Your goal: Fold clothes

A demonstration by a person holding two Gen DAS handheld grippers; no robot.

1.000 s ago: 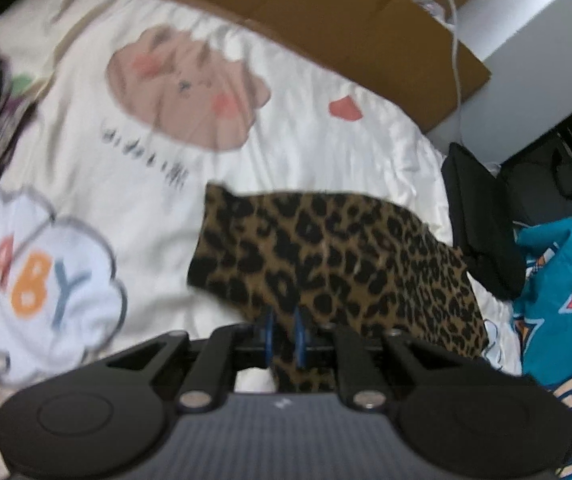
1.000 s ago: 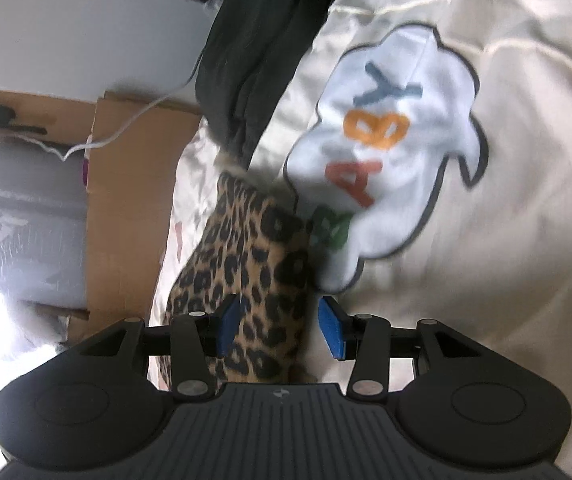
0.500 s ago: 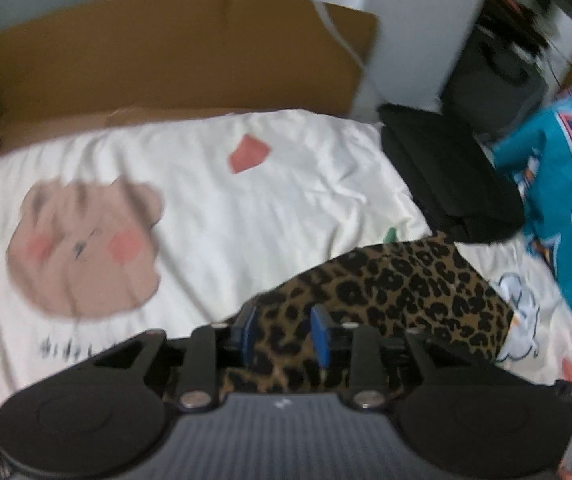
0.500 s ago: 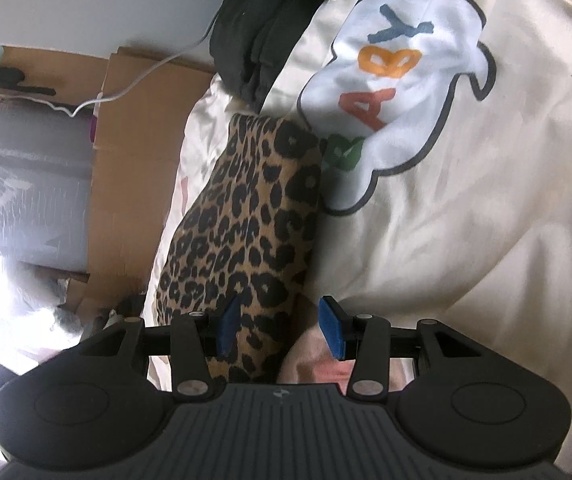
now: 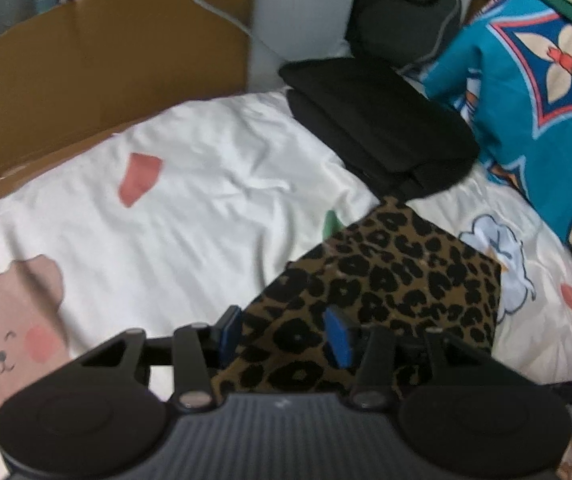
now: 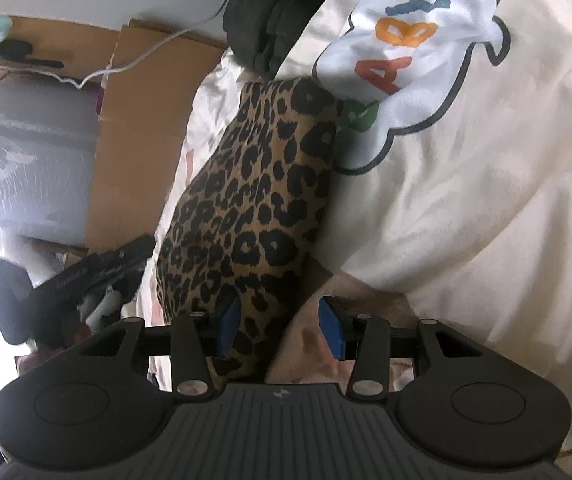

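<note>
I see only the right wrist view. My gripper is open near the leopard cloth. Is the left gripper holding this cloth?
Observer: No. In the left wrist view the left gripper is open, with the leopard cloth lying between its fingers, not pinched.
Operator: What is beyond the cloth on that side?
Observer: A folded black garment lies on the cream blanket just past the cloth's far corner.
Operator: Anything else near it?
Observer: Yes, a teal patterned fabric is heaped right next to the black garment, and a brown cardboard sheet stands at the blanket's far edge.
</note>
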